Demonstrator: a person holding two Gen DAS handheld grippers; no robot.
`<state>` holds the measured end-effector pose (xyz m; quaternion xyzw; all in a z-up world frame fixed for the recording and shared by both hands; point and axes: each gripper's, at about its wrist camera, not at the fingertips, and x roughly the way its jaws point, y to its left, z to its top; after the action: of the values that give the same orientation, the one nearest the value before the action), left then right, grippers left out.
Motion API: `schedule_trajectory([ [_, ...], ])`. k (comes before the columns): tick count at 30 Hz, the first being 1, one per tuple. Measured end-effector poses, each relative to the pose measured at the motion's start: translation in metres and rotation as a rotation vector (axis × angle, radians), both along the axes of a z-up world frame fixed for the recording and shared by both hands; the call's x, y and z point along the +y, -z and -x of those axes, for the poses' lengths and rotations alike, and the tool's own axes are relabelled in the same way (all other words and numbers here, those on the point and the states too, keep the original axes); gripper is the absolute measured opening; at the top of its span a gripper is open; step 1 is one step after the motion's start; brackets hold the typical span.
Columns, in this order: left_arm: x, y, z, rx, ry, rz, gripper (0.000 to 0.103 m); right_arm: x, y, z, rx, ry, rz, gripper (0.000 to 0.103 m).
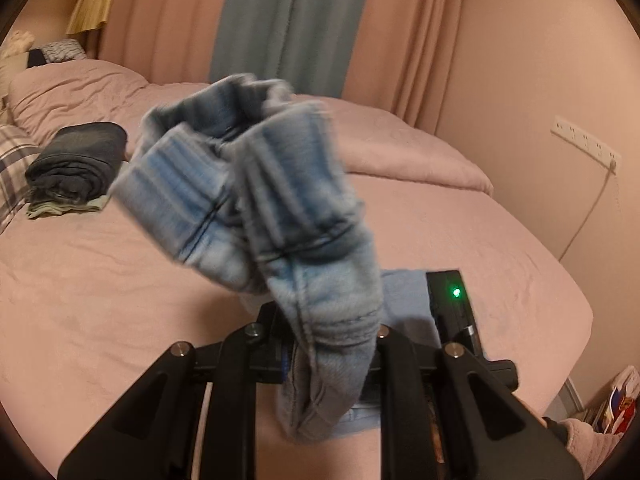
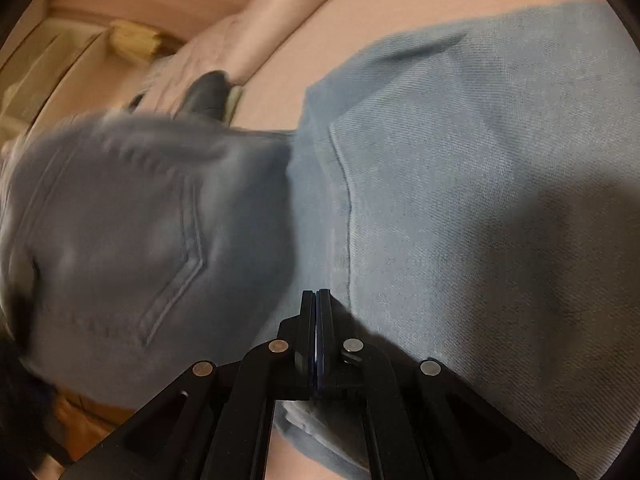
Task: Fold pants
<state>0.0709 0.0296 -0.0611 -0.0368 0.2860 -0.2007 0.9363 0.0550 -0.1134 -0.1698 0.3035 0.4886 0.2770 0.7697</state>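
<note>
Light blue jeans (image 1: 256, 200) rise in a bunched, blurred fold from my left gripper (image 1: 326, 340), which is shut on the denim; the cloth hides its fingertips. In the right wrist view another part of the jeans (image 2: 460, 160) lies flat on the pink bed (image 2: 320, 40), while the back-pocket part (image 2: 120, 220) is lifted and blurred at the left. My right gripper (image 2: 318, 300) hovers close over the flat denim, its pads pressed together with no cloth showing between them. A black body with a green light (image 1: 452, 300) sits just behind the held fold.
A stack of folded dark clothes (image 1: 76, 160) lies at the bed's far left beside a plaid pillow (image 1: 12, 160). Pink and blue curtains (image 1: 280, 20) hang behind. A socket strip with a cable (image 1: 584, 144) is on the right wall. The bed's edge (image 1: 576, 320) falls off at the right.
</note>
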Motion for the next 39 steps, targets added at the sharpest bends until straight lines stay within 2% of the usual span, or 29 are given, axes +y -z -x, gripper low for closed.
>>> schedule_trajectory([
  [1, -0.004, 0.001, 0.001, -0.002, 0.009, -0.013, 0.018, -0.005, -0.002, 0.002, 0.015, 0.005, -0.011, 0.0],
  [3, -0.014, 0.003, 0.003, -0.012, 0.035, -0.044, 0.018, -0.028, -0.012, 0.009, 0.025, 0.079, -0.101, 0.003],
  [4, -0.019, 0.004, 0.003, -0.016, 0.049, -0.061, 0.018, -0.041, -0.016, 0.013, 0.017, 0.115, -0.142, 0.02],
  [5, -0.023, 0.006, 0.003, -0.02, 0.058, -0.074, 0.018, -0.056, -0.021, 0.018, 0.004, 0.167, -0.181, 0.044],
  [6, -0.028, 0.008, 0.003, -0.02, 0.069, -0.088, 0.018, -0.079, -0.025, 0.027, -0.012, 0.245, -0.233, 0.054],
  [7, -0.034, 0.011, 0.002, -0.018, 0.079, -0.102, 0.018, -0.094, -0.026, 0.034, -0.02, 0.293, -0.284, 0.059],
  [9, -0.046, 0.019, 0.003, -0.017, 0.109, -0.14, 0.019, -0.124, -0.024, 0.048, -0.025, 0.367, -0.421, 0.061],
  [10, -0.053, 0.023, 0.001, -0.015, 0.126, -0.164, 0.022, -0.135, -0.02, 0.054, -0.017, 0.39, -0.497, 0.067],
  [11, -0.065, 0.029, 0.003, -0.013, 0.151, -0.194, 0.024, -0.145, -0.012, 0.059, -0.002, 0.401, -0.619, 0.077],
  [13, -0.09, 0.045, 0.005, 0.007, 0.213, -0.281, 0.027, -0.149, 0.0, 0.062, 0.039, 0.403, -0.769, 0.082],
  [15, -0.111, 0.064, 0.007, 0.035, 0.272, -0.384, 0.029, -0.151, 0.012, 0.064, 0.086, 0.401, -0.853, 0.087],
  [16, -0.12, 0.075, 0.01, 0.044, 0.291, -0.45, 0.03, -0.151, 0.015, 0.064, 0.099, 0.404, -0.862, 0.087],
  [17, -0.123, 0.081, 0.013, 0.032, 0.298, -0.484, 0.031, -0.148, 0.017, 0.065, 0.11, 0.414, -0.867, 0.088],
  [19, -0.121, 0.085, 0.023, -0.009, 0.315, -0.512, 0.047, -0.144, 0.021, 0.068, 0.121, 0.423, -0.888, 0.088],
  [20, -0.115, 0.082, 0.027, -0.007, 0.328, -0.48, 0.052, -0.144, 0.021, 0.068, 0.121, 0.42, -0.897, 0.088],
  [22, -0.102, 0.075, 0.031, 0.007, 0.337, -0.42, 0.061, -0.135, 0.019, 0.063, 0.135, 0.416, -0.86, 0.088],
  [25, -0.077, 0.067, 0.037, 0.033, 0.301, -0.338, 0.069, -0.13, 0.007, 0.058, 0.161, 0.408, -0.732, 0.088],
  [27, -0.059, 0.065, 0.038, 0.084, 0.259, -0.269, 0.072, -0.119, -0.006, 0.053, 0.166, 0.381, -0.605, 0.088],
  [29, -0.037, 0.063, 0.035, 0.121, 0.214, -0.204, 0.071, -0.112, -0.015, 0.051, 0.162, 0.355, -0.494, 0.088],
  [30, -0.027, 0.062, 0.035, 0.13, 0.18, -0.186, 0.07, -0.108, -0.022, 0.049, 0.15, 0.348, -0.403, 0.088],
  [31, -0.017, 0.06, 0.036, 0.142, 0.156, -0.16, 0.07, -0.102, -0.026, 0.045, 0.144, 0.346, -0.333, 0.081],
  [32, -0.005, 0.058, 0.035, 0.158, 0.142, -0.115, 0.07, -0.097, -0.032, 0.044, 0.125, 0.338, -0.247, 0.07],
  [33, 0.006, 0.057, 0.034, 0.177, 0.124, -0.066, 0.07, -0.094, -0.036, 0.042, 0.105, 0.325, -0.186, 0.065],
  [35, 0.023, 0.056, 0.033, 0.203, 0.085, -0.011, 0.07, -0.094, -0.044, 0.038, 0.068, 0.303, -0.088, 0.045],
  [39, 0.025, 0.061, 0.035, 0.239, 0.036, 0.021, 0.07, -0.101, -0.066, 0.04, -0.044, 0.285, 0.035, 0.037],
])
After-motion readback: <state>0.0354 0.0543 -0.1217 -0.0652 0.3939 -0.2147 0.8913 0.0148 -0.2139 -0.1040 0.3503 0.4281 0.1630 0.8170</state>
